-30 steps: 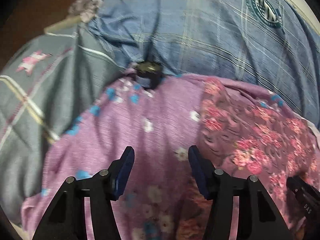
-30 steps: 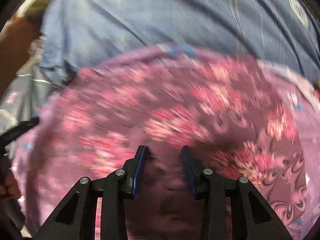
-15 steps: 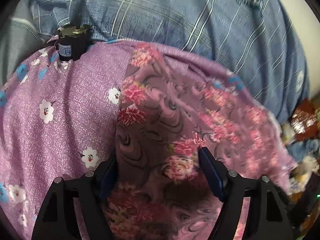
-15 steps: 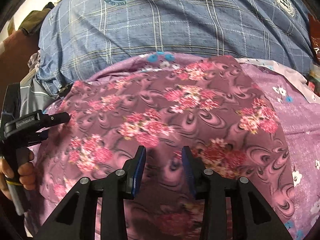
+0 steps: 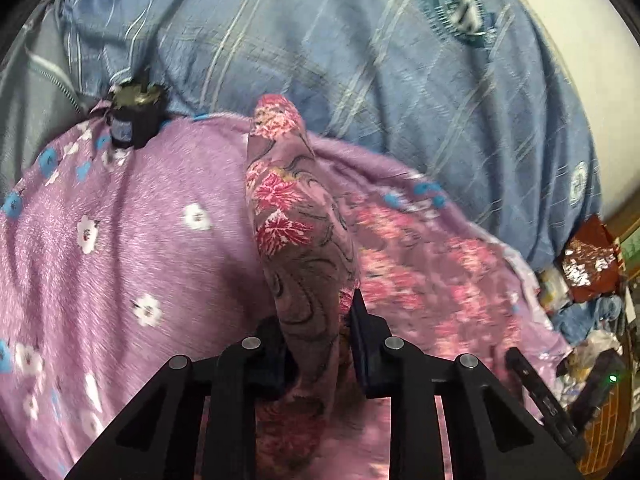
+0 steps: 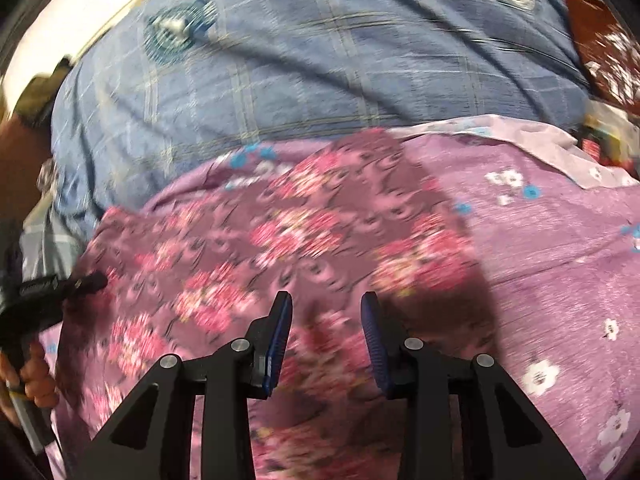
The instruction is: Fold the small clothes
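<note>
A small mauve cloth with pink flowers (image 6: 304,248) lies on a purple sheet with white flowers (image 6: 560,264). In the left wrist view my left gripper (image 5: 316,320) is shut on a raised fold of this cloth (image 5: 296,216), which stands up between the fingers. The rest of the cloth (image 5: 424,272) lies flat to the right. My right gripper (image 6: 326,320) hovers over the cloth's near part, jaws apart with nothing between them. The left gripper shows at the left edge of the right wrist view (image 6: 60,284), held by a hand.
A blue plaid bedcover (image 5: 360,60) lies behind the sheet, also in the right wrist view (image 6: 320,60). A small dark jar (image 5: 134,118) stands at the sheet's far left edge. Clutter and a red packet (image 5: 588,256) lie at the right.
My left gripper closed on the floral cloth's edge and lifted it into a standing fold. The right gripper stayed over the cloth, jaws slightly wider.
</note>
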